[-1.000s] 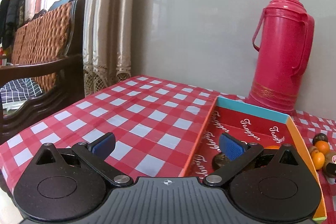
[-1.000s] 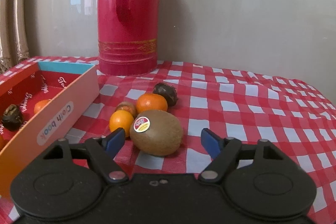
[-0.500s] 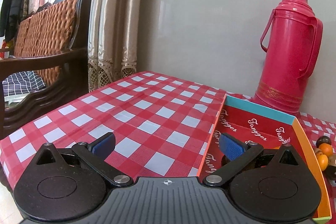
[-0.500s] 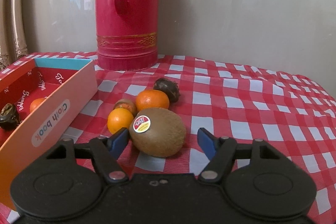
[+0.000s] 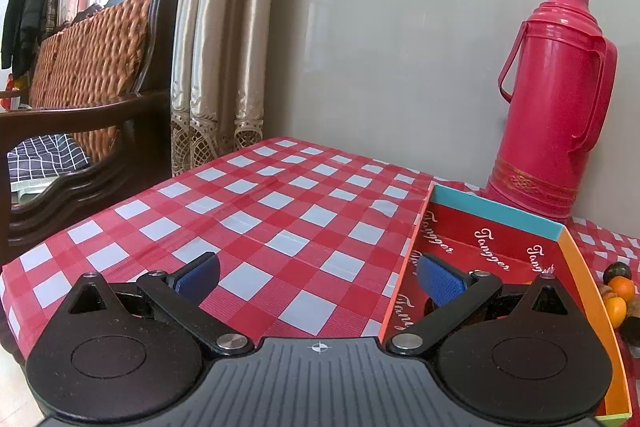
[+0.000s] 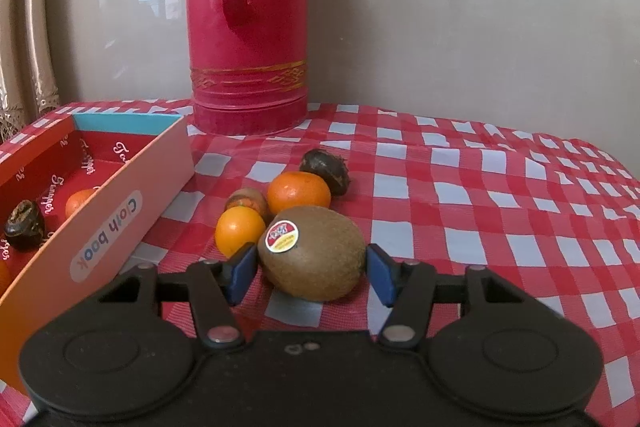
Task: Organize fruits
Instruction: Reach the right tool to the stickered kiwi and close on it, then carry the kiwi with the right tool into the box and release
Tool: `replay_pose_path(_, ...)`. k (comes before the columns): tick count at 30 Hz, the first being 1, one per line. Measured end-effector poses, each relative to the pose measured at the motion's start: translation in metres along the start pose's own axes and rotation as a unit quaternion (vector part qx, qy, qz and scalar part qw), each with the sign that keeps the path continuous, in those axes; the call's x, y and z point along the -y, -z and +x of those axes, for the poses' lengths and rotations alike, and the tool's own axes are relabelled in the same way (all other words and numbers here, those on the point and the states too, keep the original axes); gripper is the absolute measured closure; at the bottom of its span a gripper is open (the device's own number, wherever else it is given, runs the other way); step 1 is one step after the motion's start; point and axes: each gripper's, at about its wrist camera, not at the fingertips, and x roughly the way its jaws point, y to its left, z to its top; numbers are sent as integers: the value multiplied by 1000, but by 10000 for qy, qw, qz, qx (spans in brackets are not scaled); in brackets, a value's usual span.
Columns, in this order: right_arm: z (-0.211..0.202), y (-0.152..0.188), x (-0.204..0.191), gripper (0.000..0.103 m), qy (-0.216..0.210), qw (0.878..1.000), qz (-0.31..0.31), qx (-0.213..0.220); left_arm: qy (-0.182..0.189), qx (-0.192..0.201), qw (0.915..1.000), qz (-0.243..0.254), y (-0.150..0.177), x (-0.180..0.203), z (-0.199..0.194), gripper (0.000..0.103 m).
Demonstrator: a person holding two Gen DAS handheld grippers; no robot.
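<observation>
In the right wrist view a brown kiwi (image 6: 314, 253) with a round sticker lies on the checked cloth between my right gripper's (image 6: 312, 271) blue pads; the jaws have narrowed to its sides, contact unclear. Behind it lie two oranges (image 6: 298, 191) (image 6: 239, 230), a small brownish fruit (image 6: 247, 199) and a dark chestnut-like fruit (image 6: 326, 166). The red-lined box (image 6: 108, 223) at left holds an orange (image 6: 80, 201) and a dark fruit (image 6: 24, 229). My left gripper (image 5: 318, 277) is open and empty over the cloth beside the box (image 5: 576, 267).
A tall pink thermos (image 6: 248, 23) stands at the back against the wall, also in the left wrist view (image 5: 556, 107). A wooden wicker chair (image 5: 92, 75) and curtains (image 5: 216, 39) stand past the table's left edge. The fruit pile shows at far right (image 5: 618, 293).
My right gripper has moved forward around the kiwi and its jaws have narrowed to the kiwi's sides. My left gripper has drifted left and back, still open.
</observation>
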Motion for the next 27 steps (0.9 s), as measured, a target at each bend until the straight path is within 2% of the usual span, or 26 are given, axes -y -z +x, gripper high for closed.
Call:
replay_pose_path(17, -31, -6, 1, 52, -81, 9996, -119, 245, 39, 6, 10000, -4, 0, 2, -7, 0)
replay_pose_path(27, -51, -16, -19, 52, -275, 9984, -176, 458, 98, 19, 9999, 83, -4, 4, -20, 0)
